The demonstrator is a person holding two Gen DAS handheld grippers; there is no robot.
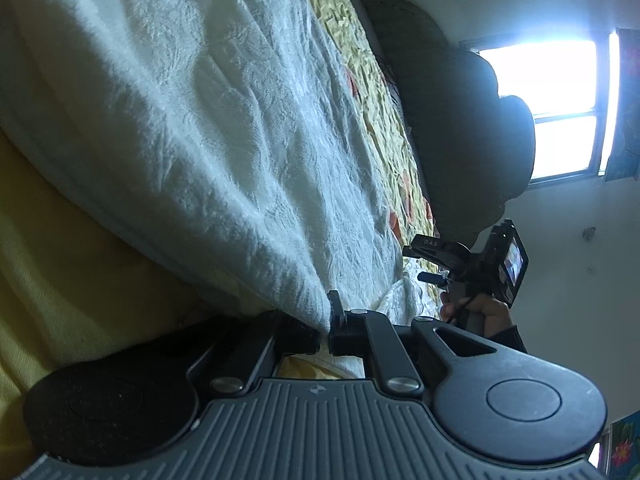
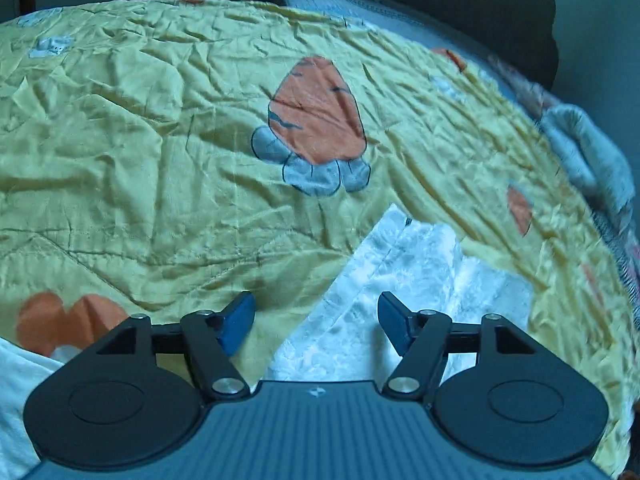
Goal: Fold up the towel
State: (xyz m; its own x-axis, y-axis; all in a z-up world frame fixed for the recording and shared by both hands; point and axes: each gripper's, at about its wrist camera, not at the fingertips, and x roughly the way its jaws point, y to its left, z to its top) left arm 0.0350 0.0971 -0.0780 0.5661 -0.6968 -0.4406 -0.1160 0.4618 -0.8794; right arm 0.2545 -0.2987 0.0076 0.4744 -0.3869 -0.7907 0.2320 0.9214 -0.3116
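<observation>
The white textured towel (image 1: 192, 112) fills the upper left of the left wrist view, stretched up off the bed. My left gripper (image 1: 326, 330) is shut on its edge, and the cloth runs away from the pinch. In the right wrist view a towel corner (image 2: 404, 256) lies flat on the yellow bedspread (image 2: 160, 140). My right gripper (image 2: 316, 314) hovers over that corner, open, with its blue pads apart and not pressing the cloth. The left wrist view also shows the right gripper (image 1: 418, 262) low over the bed, held by a hand (image 1: 484, 312).
The bedspread carries orange carrot prints (image 2: 320, 112). Dark cushions (image 1: 460, 120) sit at the far side of the bed below a bright window (image 1: 560, 112). A pale blue cloth (image 2: 588, 152) lies at the bed's right edge.
</observation>
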